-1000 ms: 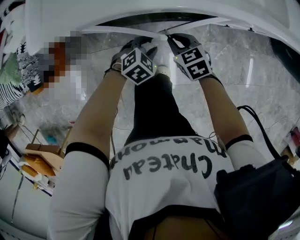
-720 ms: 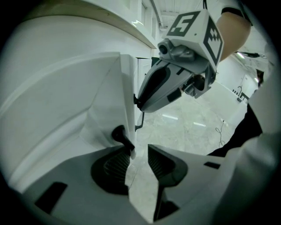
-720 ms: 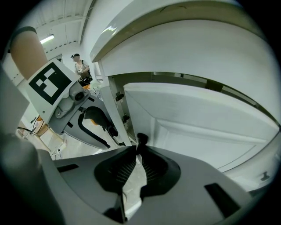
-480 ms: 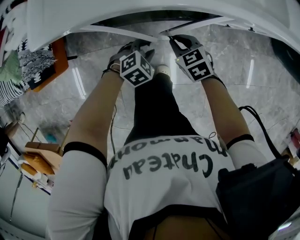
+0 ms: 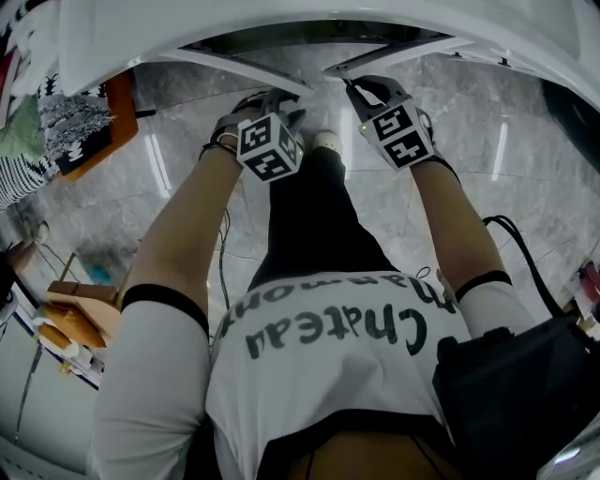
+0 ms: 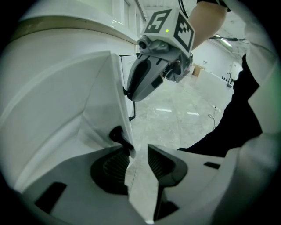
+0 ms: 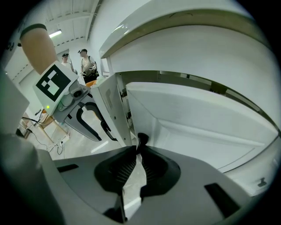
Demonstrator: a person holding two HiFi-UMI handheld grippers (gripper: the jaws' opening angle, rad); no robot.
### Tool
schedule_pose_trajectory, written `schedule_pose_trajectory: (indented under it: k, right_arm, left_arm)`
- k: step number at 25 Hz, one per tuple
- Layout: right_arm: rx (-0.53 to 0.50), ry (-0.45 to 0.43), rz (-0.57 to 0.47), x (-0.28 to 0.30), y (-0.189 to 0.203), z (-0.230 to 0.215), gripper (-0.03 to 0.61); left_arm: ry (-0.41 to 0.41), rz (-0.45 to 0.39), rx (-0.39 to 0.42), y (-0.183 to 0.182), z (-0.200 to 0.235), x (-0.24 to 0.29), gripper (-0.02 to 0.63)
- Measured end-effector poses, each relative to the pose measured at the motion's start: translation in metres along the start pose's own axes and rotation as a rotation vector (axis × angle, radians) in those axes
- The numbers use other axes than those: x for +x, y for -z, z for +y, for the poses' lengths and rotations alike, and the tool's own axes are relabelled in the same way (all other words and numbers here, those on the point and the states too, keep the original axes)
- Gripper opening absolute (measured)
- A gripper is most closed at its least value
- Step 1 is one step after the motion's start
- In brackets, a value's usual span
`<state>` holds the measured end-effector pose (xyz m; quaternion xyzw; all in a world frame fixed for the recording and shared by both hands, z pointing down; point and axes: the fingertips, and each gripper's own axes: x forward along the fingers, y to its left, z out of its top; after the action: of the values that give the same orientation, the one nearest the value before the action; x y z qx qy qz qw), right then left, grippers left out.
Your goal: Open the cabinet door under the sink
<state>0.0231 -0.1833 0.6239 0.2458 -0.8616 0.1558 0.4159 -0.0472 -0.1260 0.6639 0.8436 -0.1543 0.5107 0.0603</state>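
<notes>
Two white cabinet doors hang under the sink, both swung partly out. In the left gripper view, the left door (image 6: pixel 99 94) carries a black handle (image 6: pixel 117 133) that lies against the tip of my left gripper's (image 6: pixel 139 151) left finger; its jaws stand apart, with floor showing between them. My right gripper (image 7: pixel 137 154) is shut on the black handle (image 7: pixel 141 139) of the right door (image 7: pixel 193 116). From the head view, the left gripper (image 5: pixel 286 101) and right gripper (image 5: pixel 364 91) reach the top edges of the left door (image 5: pixel 239 68) and right door (image 5: pixel 389 54).
The white sink counter (image 5: pixel 309 14) overhangs the doors. My legs in black trousers (image 5: pixel 314 216) stand on the grey marble floor (image 5: pixel 525 159). An orange-edged board (image 5: pixel 117 117) and a wooden stool (image 5: pixel 84 314) are at the left, cables (image 5: pixel 511 234) at the right. Two people (image 7: pixel 85 63) stand far off.
Both doors have swung further out and the gap between their edges has widened. My left gripper moved left with its door and rolled; the right gripper barely shifted.
</notes>
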Motion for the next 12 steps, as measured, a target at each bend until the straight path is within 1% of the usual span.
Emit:
schedule_pose_trajectory:
  k: [6,12]
  right_arm:
    - [-0.031,-0.013,0.02,-0.005,0.009,0.004,0.034]
    - [-0.053,-0.016,0.031,-0.011,0.018,0.007,0.034]
  left_arm:
    - [0.013,0.014,0.043,0.009,-0.009,-0.004,0.121]
    - [0.023,0.034,0.125,0.02,-0.02,-0.008,0.12]
